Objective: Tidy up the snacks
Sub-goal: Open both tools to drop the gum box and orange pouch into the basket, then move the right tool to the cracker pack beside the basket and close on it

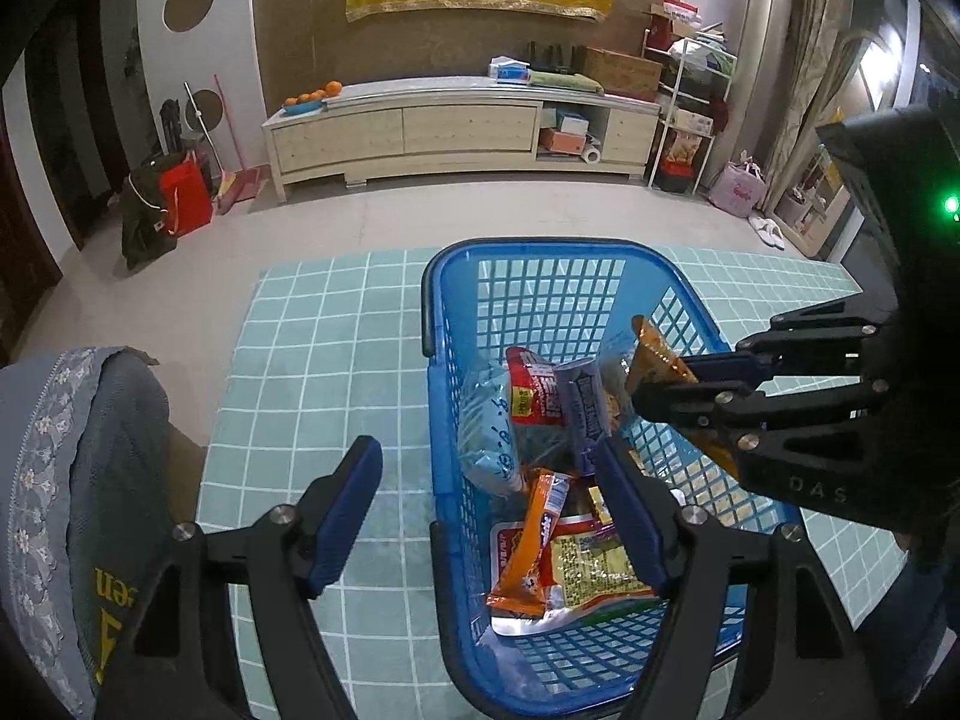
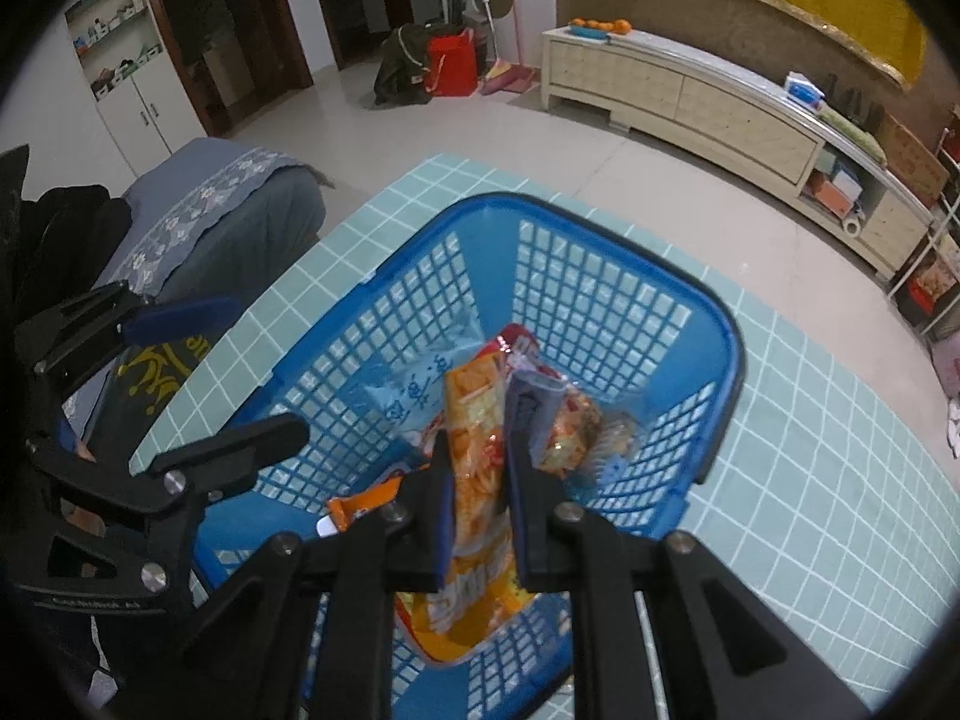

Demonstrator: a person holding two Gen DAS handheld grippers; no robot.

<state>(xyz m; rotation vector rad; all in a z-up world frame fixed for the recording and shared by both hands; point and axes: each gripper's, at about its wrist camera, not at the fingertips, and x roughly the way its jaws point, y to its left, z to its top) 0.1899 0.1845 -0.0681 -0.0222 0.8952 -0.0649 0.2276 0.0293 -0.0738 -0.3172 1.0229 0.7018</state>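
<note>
Currently clamping orange snack packet (image 2: 477, 456) in right hand-held gripper (image 2: 480, 501) over blue basket (image 2: 729, 348) on tabletop (image 2: 810, 450); left hand-held gripper (image 1: 489, 510) gaping empty across basket's near-left wall.

basket (image 1: 540, 276): blue lattice, black rim
tablecloth (image 1: 336, 348): pale teal, white grid
packet (image 2: 477, 420) between the right jaws: orange and yellow
finger pads (image 1: 348, 516): dark blue
chair cover (image 1: 66, 438): grey-blue, floral lace
</note>
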